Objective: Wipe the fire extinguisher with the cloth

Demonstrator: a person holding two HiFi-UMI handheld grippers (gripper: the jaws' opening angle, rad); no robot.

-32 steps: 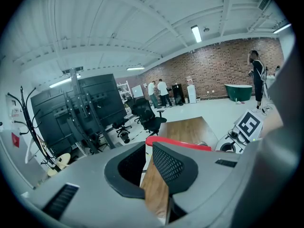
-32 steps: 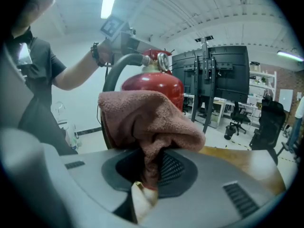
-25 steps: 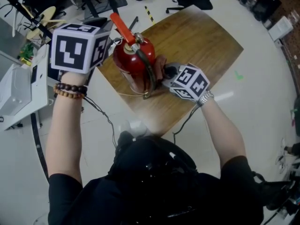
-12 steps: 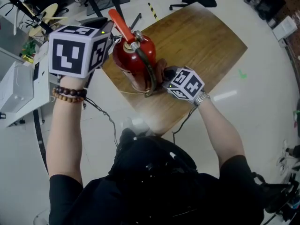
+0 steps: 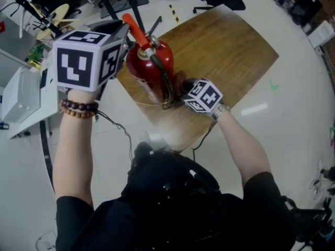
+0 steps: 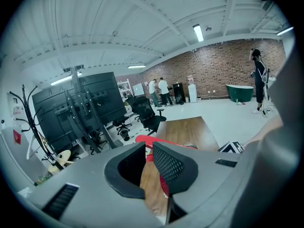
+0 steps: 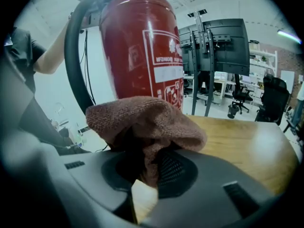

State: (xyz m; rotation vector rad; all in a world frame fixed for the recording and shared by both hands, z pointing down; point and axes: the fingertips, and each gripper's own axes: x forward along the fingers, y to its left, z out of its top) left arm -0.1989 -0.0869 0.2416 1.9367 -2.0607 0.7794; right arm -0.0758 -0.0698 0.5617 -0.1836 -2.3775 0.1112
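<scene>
A wooden worktop stands on the pale floor, with the person at its near corner. The red extinguisher stands upright on it, close to that near edge, its white label turned toward the right-hand side. The left tool is up at the top of the extinguisher, raised well above the worktop; its jaws are almost together, and the red lever runs through the narrow gap, pinched between the pads. The right tool is lower down, angled toward the cylinder's right flank, with its jaws clamped on the cloth. A black hose curves down the extinguisher's side from the valve toward the base. The cloth is brownish-pink terry, bunched up in a soft lump over the jaw tips and lying against the lower part of the red body, just beside the hose, low over the worktop
</scene>
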